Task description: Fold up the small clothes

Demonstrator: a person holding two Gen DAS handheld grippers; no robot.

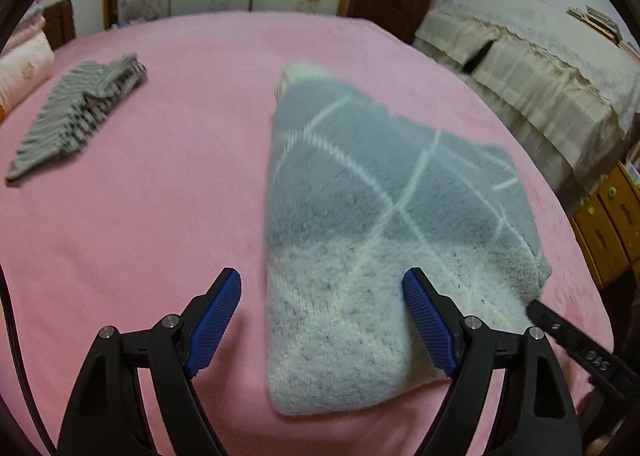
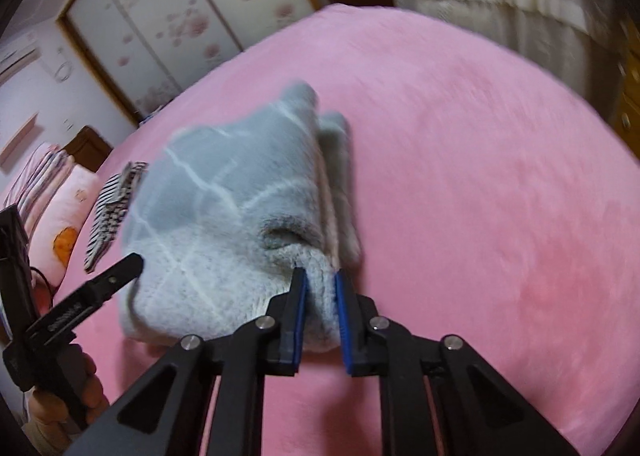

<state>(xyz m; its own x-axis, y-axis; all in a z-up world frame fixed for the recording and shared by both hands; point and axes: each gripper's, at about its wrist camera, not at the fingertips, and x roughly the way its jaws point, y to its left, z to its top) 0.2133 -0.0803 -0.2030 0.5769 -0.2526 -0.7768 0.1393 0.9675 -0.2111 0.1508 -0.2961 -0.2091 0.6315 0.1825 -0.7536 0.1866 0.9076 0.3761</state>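
Folded grey-white sweater (image 1: 360, 240) at frame centre on pink bed (image 1: 160, 176). Right tool (image 2: 320, 276) clamped on near white edge; left tool (image 1: 322, 284) spread apart above it. Folding seemingly near complete; next, probably carrying toward striped garment (image 1: 76, 112), upper left.

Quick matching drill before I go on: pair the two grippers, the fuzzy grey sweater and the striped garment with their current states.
Things:
1. left gripper
2. right gripper
3. grey and white sweater
4. striped garment

States:
A. folded, lying apart near the pillow
B. shut on the sweater's edge
C. jaws open, gripping nothing
D. partly folded on the pink blanket, one corner gripped

Pairs: 1-C, 2-B, 3-D, 4-A
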